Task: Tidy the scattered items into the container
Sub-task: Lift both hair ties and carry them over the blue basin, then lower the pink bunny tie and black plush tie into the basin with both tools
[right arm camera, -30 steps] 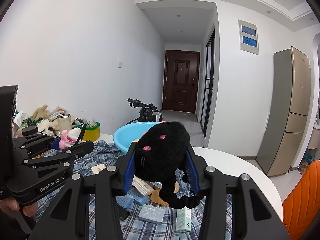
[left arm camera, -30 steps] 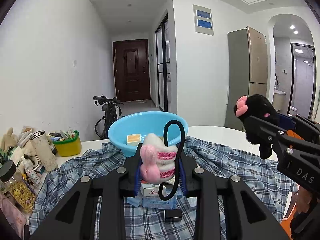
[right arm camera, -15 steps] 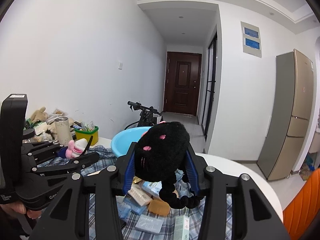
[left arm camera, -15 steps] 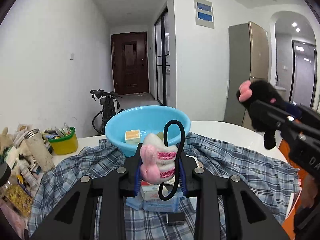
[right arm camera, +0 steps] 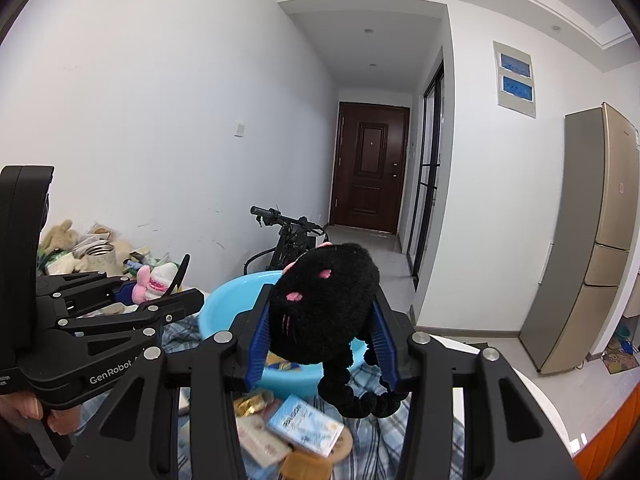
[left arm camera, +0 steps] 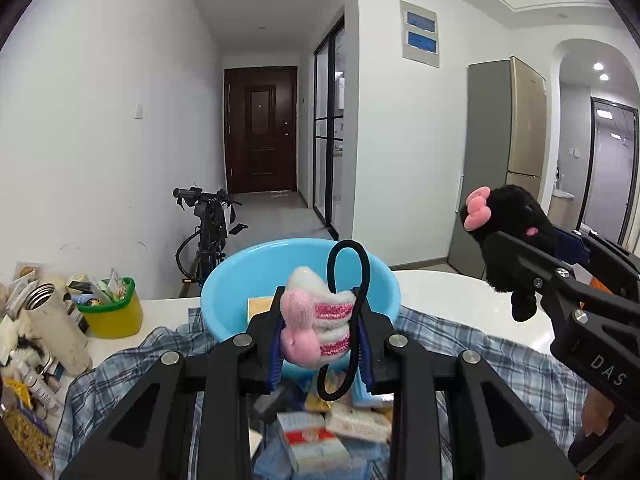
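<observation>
We hold a pink toy [left arm camera: 316, 330] in the left gripper [left arm camera: 318, 344] and a black plush [right arm camera: 324, 312] in the right gripper [right arm camera: 322, 344], both near the blue bowl [left arm camera: 224, 300]; risk: released short, either lands on the cloth [left arm camera: 500, 356].

Black left tool [left arm camera: 320, 344] with silver screws, blue pads; right tool [right arm camera: 320, 344] seemingly alike.

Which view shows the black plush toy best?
Right wrist view: the black plush toy fills the centre, clamped in the right gripper, with pink face marks and a dangling tail visible. Left wrist view shows the toy only side-on at the right edge, with a pink bow, partly hidden behind that gripper's jaws.
</observation>
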